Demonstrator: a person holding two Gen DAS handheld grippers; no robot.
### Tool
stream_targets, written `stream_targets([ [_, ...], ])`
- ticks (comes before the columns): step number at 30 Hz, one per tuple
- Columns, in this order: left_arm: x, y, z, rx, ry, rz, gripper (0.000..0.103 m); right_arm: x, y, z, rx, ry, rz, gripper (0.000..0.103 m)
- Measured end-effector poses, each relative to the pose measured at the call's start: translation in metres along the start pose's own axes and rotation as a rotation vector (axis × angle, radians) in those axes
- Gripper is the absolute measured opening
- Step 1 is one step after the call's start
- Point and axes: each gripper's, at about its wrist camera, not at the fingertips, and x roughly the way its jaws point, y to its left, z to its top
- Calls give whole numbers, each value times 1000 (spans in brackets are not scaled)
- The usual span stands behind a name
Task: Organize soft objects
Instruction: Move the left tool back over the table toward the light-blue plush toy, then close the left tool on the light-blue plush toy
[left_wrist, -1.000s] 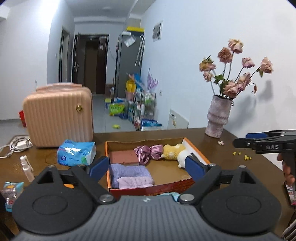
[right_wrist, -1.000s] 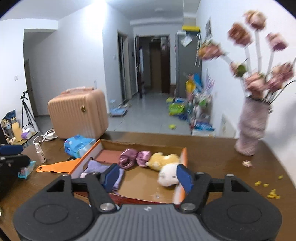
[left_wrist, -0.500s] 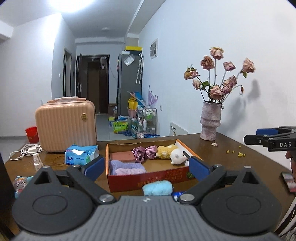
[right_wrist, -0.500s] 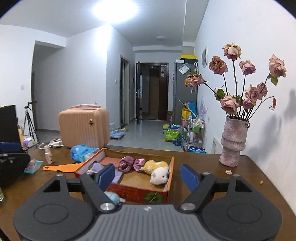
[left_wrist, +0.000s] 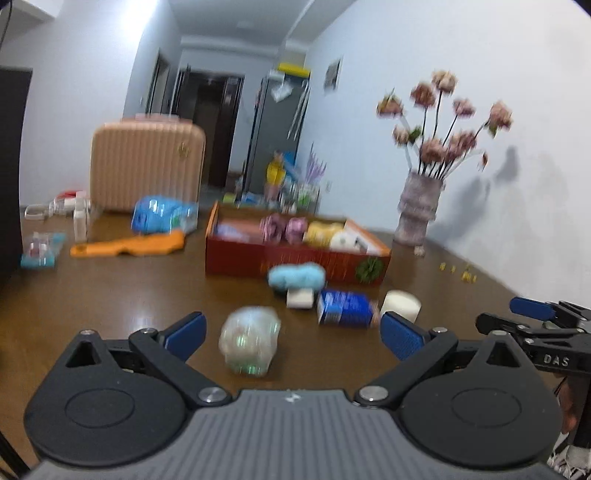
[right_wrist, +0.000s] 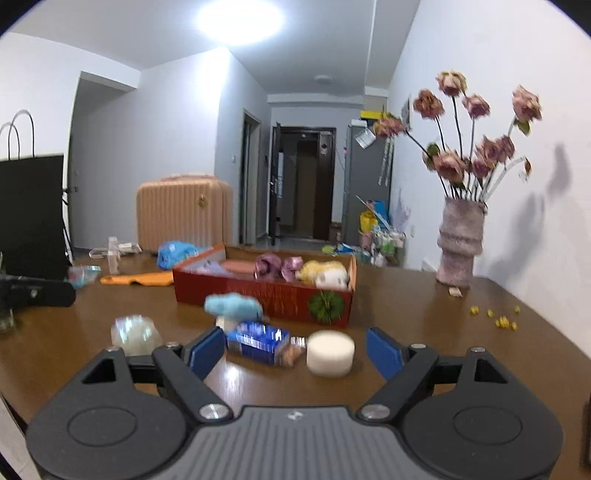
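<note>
Left wrist view, blurred: left gripper (left_wrist: 291, 334) low over the brown table (left_wrist: 110, 295), jaws spread wide and opening, nothing pinched; a pale translucent soft ball (left_wrist: 250, 341) lies on the table between the blue pads (left_wrist: 184, 334), touching neither. Right wrist view: right gripper (right_wrist: 295, 350) likewise spread and opening, empty; a blue packet (right_wrist: 258, 341) and a white round puff (right_wrist: 330, 352) lie on the table between and just ahead of its pads. A fluffy light-blue soft item (right_wrist: 233, 305) sits on a small white block (right_wrist: 226, 323), just in front of the near wall of the red box (right_wrist: 258, 293). Box stands mid-table; inside, purple scrunchies (right_wrist: 279, 266) and a yellow-and-white plush (right_wrist: 327, 275) toward its right end, folded lilac cloth (right_wrist: 210, 266) toward its left. Left of box: orange flat piece (right_wrist: 136, 277) and blue tissue pack (right_wrist: 175, 253). Peach suitcase (right_wrist: 183, 214) at the far left edge. Vase of dried roses (right_wrist: 460, 251) near the far right corner; yellow crumbs (right_wrist: 498, 319) along the right edge.
</note>
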Motion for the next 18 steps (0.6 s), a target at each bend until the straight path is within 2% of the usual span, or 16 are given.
stream_targets([
  [3, 13, 0, 1, 19, 20, 15, 102, 9, 1, -11, 12, 49, 25, 83],
  [8, 37, -2, 3, 17, 48, 6, 102, 26, -4, -15, 18, 60, 7, 83],
  [12, 63, 0, 3, 1, 90, 44, 102, 45, -14, -14, 23, 85, -19, 83],
  [15, 78, 1, 7, 1, 94, 58, 102, 62, -24, -10, 33, 98, -39, 83],
  [18, 96, 4, 7, 25, 102, 110, 102, 83, -32, -10, 47, 121, -40, 83],
])
